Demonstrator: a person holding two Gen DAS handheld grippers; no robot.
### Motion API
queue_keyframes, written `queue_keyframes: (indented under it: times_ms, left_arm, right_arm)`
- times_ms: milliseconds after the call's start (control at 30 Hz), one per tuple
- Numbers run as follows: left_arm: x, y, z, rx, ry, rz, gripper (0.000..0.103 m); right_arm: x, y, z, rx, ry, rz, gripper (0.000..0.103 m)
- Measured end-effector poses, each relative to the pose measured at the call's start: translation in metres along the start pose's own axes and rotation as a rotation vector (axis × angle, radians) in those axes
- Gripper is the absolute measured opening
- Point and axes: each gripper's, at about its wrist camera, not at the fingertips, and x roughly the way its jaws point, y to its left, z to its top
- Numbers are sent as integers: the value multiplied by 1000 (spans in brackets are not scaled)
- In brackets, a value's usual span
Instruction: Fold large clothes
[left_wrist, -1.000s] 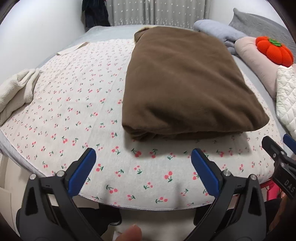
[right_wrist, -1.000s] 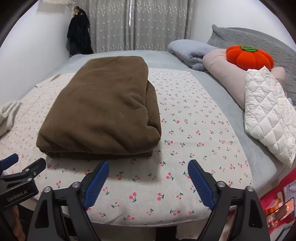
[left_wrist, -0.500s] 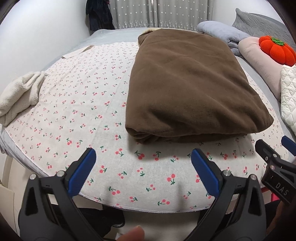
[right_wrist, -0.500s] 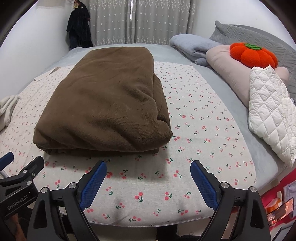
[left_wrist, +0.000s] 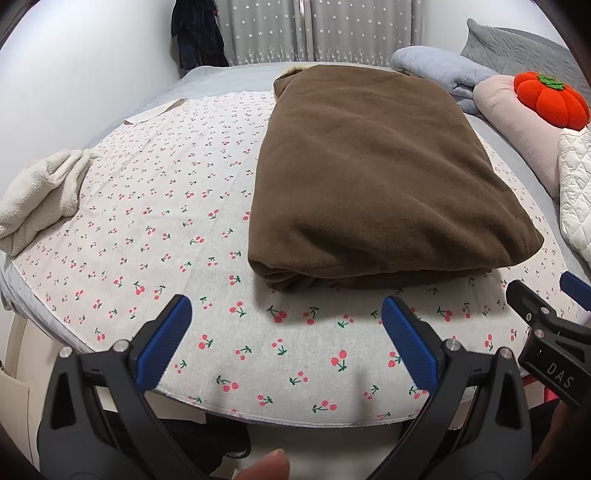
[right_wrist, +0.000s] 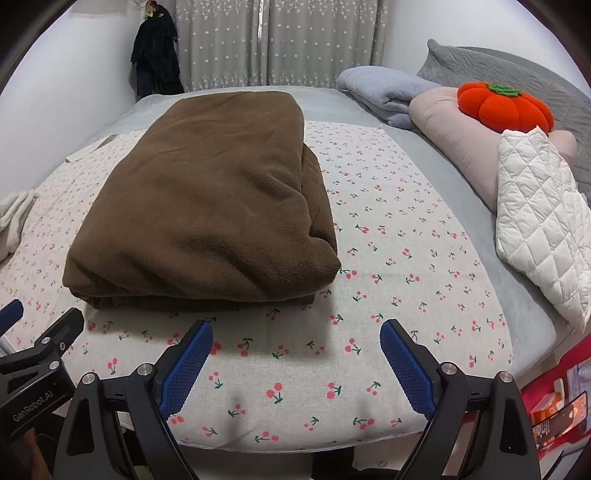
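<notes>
**Both grippers released at bed edge**

The left gripper (left_wrist: 286, 325) and right gripper (right_wrist: 296, 349) are spread wide and hold nothing, side by side above the near edge of the cherry-print sheet (left_wrist: 155, 206). Just beyond them, the folded brown garment (right_wrist: 207, 206) lies flat on the sheet. An orange pumpkin cushion (right_wrist: 504, 107) rests on the pillows to the right.

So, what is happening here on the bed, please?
A person holds two grippers over the near edge of a bed. The left gripper and the right gripper are both open and hold nothing. In front of them, a brown garment lies folded into a thick rectangle on the cherry-print sheet. Neither gripper touches it. A cream cloth lies off to the left.
</notes>
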Motion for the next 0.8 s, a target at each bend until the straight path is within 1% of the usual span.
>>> queue_keyframes:
  times_ms: [800]
  left_arm:
    - [-1,-1,-1,0,-1,-3,102]
  right_arm:
    - [-1,0,-1,-5,-3,3,94]
